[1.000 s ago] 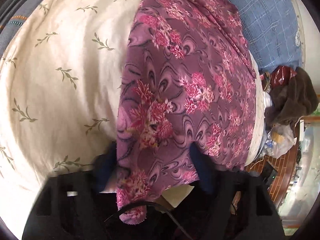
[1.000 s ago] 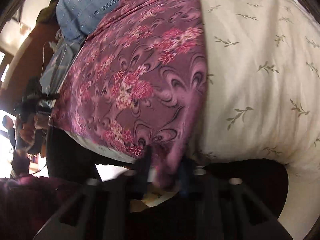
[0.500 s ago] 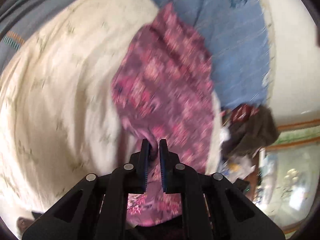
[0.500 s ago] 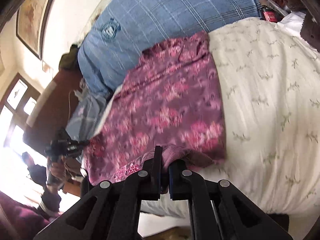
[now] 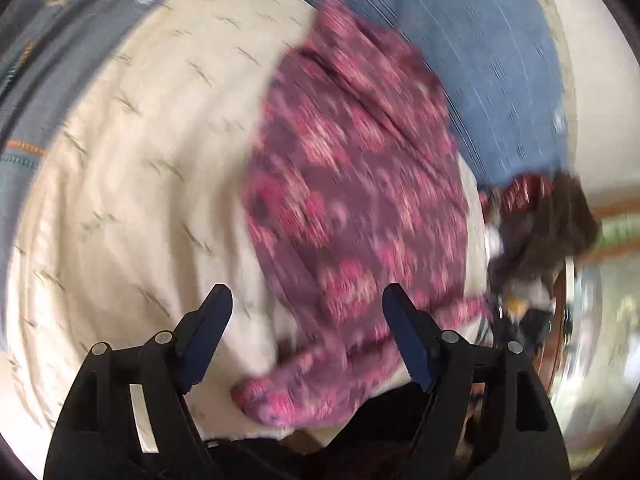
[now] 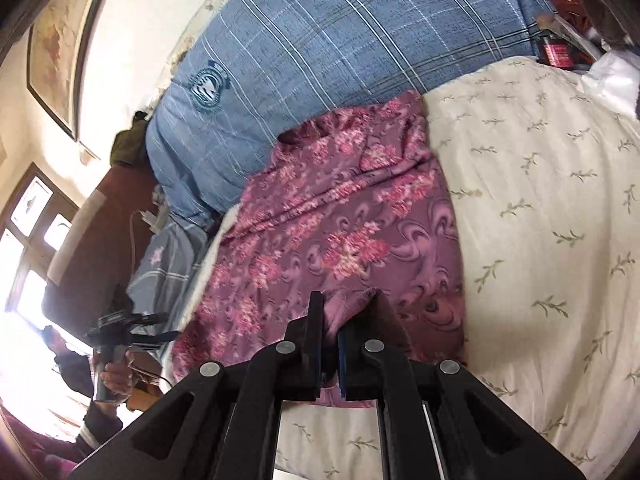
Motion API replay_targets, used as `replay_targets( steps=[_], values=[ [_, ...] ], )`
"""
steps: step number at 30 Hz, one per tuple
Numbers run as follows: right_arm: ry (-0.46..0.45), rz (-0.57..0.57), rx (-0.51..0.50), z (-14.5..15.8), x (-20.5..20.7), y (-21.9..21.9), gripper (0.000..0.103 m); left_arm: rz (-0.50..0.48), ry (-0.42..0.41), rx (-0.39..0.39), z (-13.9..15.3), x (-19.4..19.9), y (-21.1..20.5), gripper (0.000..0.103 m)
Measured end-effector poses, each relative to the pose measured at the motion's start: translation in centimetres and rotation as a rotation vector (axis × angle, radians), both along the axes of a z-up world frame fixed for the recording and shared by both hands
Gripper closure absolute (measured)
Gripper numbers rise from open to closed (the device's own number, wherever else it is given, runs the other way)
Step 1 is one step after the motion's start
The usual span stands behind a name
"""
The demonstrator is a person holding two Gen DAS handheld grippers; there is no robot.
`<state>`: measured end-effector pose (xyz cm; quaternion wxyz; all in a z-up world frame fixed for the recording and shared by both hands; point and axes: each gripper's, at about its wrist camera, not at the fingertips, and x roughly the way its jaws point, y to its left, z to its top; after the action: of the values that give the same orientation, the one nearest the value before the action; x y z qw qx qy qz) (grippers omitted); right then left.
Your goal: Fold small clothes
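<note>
A purple floral garment (image 5: 352, 208) lies on a cream leaf-print bedsheet (image 5: 132, 184), its far end against a blue checked blanket. In the left wrist view my left gripper (image 5: 308, 304) is open, its fingers wide apart above the garment's near hem, holding nothing. The view is motion-blurred. In the right wrist view the garment (image 6: 320, 232) lies partly folded, and my right gripper (image 6: 344, 304) is shut on a pinched fold of the near edge, lifted slightly off the sheet (image 6: 540, 208).
A blue checked blanket (image 6: 320, 40) lies at the head of the bed. Dark clothes and clutter (image 5: 540, 224) sit off the bed's right side. A person with a camera rig (image 6: 116, 332) stands at the left, by a window.
My left gripper has opened and let go of the garment's edge, which dropped to the sheet. The right gripper stays shut on the cloth and has carried it forward.
</note>
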<state>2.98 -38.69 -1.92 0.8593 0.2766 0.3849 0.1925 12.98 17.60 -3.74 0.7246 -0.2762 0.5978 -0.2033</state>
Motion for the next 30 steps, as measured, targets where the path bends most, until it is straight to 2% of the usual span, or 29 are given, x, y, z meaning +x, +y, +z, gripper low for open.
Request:
replay_targets(
  steps=[2,7,9,10,12,15,19,25,30],
  values=[
    [0.015,-0.014,0.009,-0.6,-0.5,-0.2,0.098,-0.054,-0.014,-0.037,-0.1,-1.0,-1.0,0.023],
    [0.04,-0.038,0.029,-1.5,-1.6,-0.7,0.098,-0.191,-0.002,0.045,-1.7,-2.8,-4.1,0.023],
    [0.03,-0.035,0.028,-1.5,-2.3,-0.7,0.098,-0.227,-0.002,0.087,-2.2,-3.6,-4.9,0.061],
    [0.025,-0.033,0.023,-1.4,-2.6,-0.7,0.098,-0.25,0.003,0.094,-2.4,-4.0,-5.2,0.097],
    [0.016,-0.028,0.021,-1.1,-3.1,-0.8,0.098,-0.232,0.001,0.063,-2.1,-4.5,-4.8,0.099],
    [-0.002,-0.034,0.035,-0.5,-3.2,-1.1,0.098,-0.18,-0.069,0.02,0.0,-4.5,-3.9,0.099],
    [-0.042,-0.057,0.103,0.7,-2.3,-1.9,0.098,-0.072,-0.181,-0.066,3.6,-2.9,-2.5,0.099],
    [-0.085,-0.097,0.154,2.2,1.6,-3.2,0.098,0.054,-0.22,-0.128,4.8,2.9,-2.3,0.099],
    [-0.084,-0.136,0.179,2.5,7.4,-4.2,0.098,0.114,-0.214,-0.143,4.3,9.2,-2.9,0.099]
  ],
)
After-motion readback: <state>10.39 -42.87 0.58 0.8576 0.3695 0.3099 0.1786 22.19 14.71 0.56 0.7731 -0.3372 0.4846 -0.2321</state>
